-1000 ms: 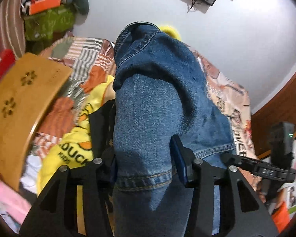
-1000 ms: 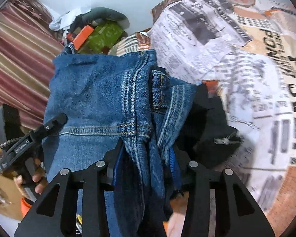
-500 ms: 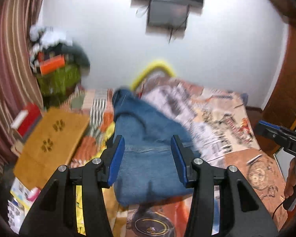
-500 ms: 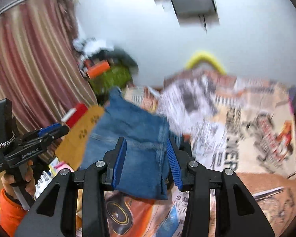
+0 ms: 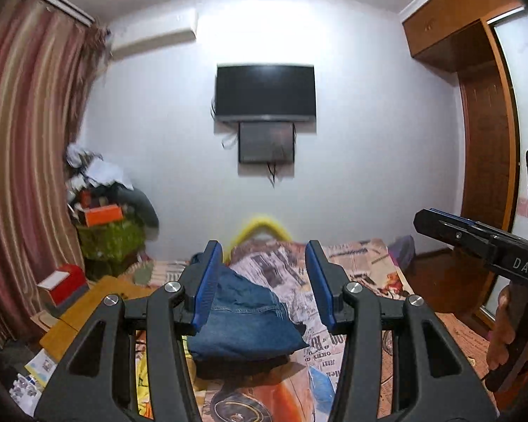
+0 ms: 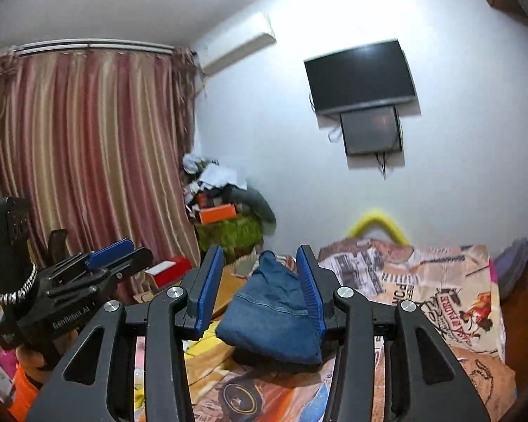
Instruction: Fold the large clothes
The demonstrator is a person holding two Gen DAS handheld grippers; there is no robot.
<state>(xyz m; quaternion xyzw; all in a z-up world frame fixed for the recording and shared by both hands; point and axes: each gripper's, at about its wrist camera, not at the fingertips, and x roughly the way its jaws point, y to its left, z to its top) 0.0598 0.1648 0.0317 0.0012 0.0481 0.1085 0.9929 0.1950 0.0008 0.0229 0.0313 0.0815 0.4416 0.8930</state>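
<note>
Folded blue jeans [image 5: 244, 320] lie on the bed on top of a dark garment, also seen in the right wrist view [image 6: 274, 313]. My left gripper [image 5: 264, 281] is open and empty, held back from and above the jeans. My right gripper [image 6: 260, 285] is open and empty, also pulled back from the jeans. The right gripper shows at the right edge of the left wrist view [image 5: 475, 242]. The left gripper shows at the left of the right wrist view [image 6: 98, 267].
The bed [image 5: 362, 274] has a newspaper-print cover. A wooden board [image 5: 88, 309] and a red box [image 5: 63, 283] sit at its left, beside a striped curtain [image 6: 88, 158]. A pile of bags [image 5: 105, 225] stands in the corner. A wardrobe [image 5: 485, 140] is at the right.
Both grippers let go of the jeans, opened, and drew back and up. The jeans now rest folded on the bed.
</note>
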